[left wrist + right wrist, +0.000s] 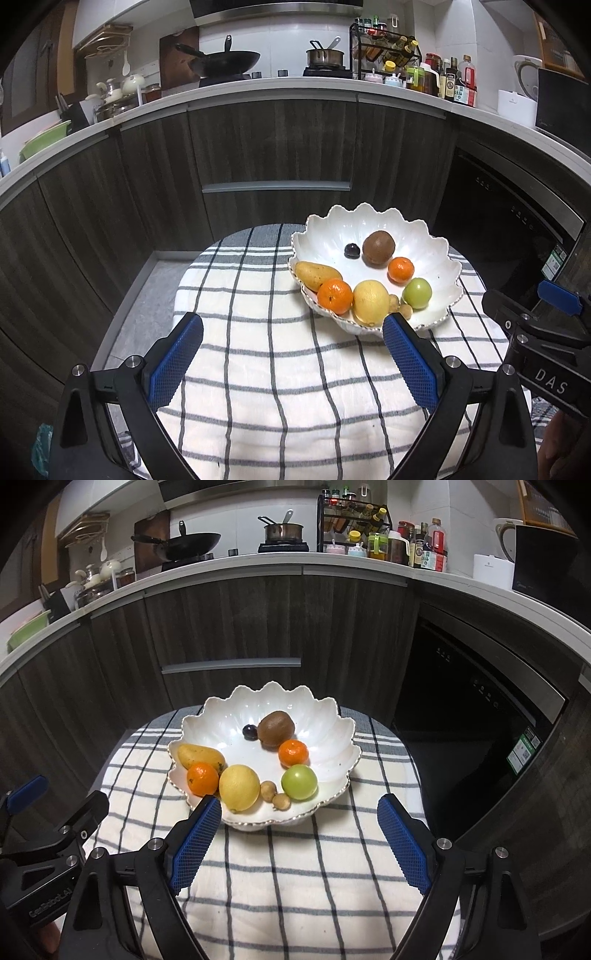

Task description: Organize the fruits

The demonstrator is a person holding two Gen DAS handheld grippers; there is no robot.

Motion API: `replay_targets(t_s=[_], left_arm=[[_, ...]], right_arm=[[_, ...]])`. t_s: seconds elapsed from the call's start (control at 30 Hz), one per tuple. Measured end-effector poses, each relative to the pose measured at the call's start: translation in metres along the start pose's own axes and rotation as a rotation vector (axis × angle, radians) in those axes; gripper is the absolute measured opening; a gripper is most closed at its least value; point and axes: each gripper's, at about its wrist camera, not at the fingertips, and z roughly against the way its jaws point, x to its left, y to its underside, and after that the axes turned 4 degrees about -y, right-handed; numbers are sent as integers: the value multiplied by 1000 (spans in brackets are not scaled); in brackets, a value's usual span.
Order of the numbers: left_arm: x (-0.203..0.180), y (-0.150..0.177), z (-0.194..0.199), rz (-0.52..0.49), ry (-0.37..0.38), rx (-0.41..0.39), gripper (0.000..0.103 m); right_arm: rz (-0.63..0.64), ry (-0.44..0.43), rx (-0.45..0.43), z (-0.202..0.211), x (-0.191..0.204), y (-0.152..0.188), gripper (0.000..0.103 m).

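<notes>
fruits [239, 788]: nine, mixed | all inside white scalloped bowl [325, 716]

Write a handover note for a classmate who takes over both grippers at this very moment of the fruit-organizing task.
Left gripper: open, empty, over the checked cloth.
Right gripper: open, empty, near the bowl's front rim.
White scalloped bowl holds all visible fruit: mango, two tangerines, lemon, green apple, kiwi, dark grape, two small brown fruits.
Done: no fruit on the cloth.
Left: seemingly nothing.
</notes>
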Motion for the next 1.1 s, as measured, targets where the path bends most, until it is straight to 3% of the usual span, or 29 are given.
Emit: replay_targets(t_s=[1.1], left_arm=[[7,41,65,37,-59,-103,99]], right_arm=[[25,26,-162,70,-3,45,87]])
